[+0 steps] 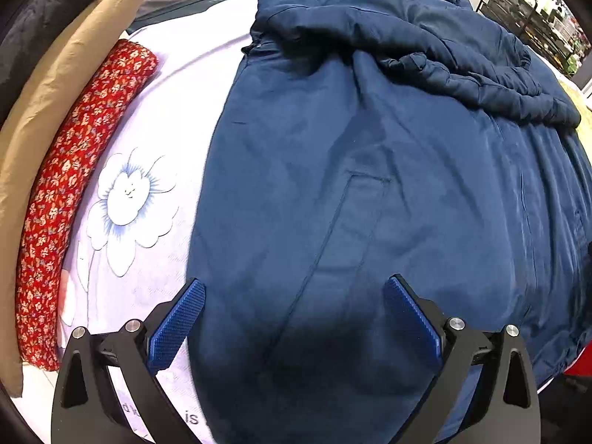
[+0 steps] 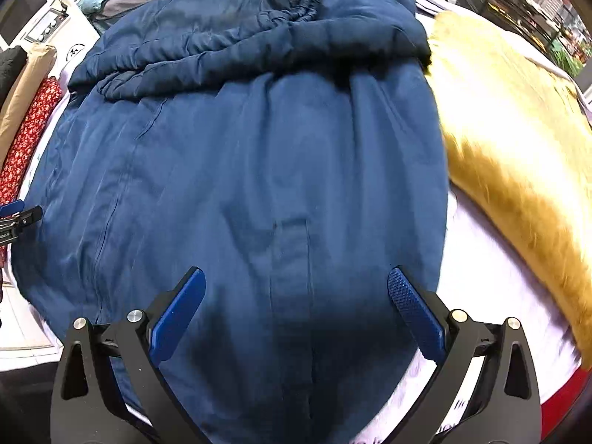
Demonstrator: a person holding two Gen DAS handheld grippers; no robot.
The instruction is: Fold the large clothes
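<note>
A large navy blue padded jacket (image 1: 370, 185) lies spread flat on a white sheet (image 1: 159, 118), its sleeves folded across the far end. In the right wrist view the same jacket (image 2: 240, 166) fills the middle, with a sleeve bunched across the top. My left gripper (image 1: 294, 288) hovers open over the jacket's near hem, its blue pads wide apart and holding nothing. Over the near hem further right, my right gripper (image 2: 296, 281) is open too, with nothing between its fingers. The tip of the left gripper (image 2: 18, 214) shows at the left edge of the right wrist view.
Rolled clothes lie along the left: a red floral roll (image 1: 70, 192), a tan one (image 1: 55, 85) and a black one (image 1: 40, 11). A mustard-yellow fuzzy garment (image 2: 518, 155) lies right of the jacket. A black wire rack (image 1: 518, 11) stands at the back right.
</note>
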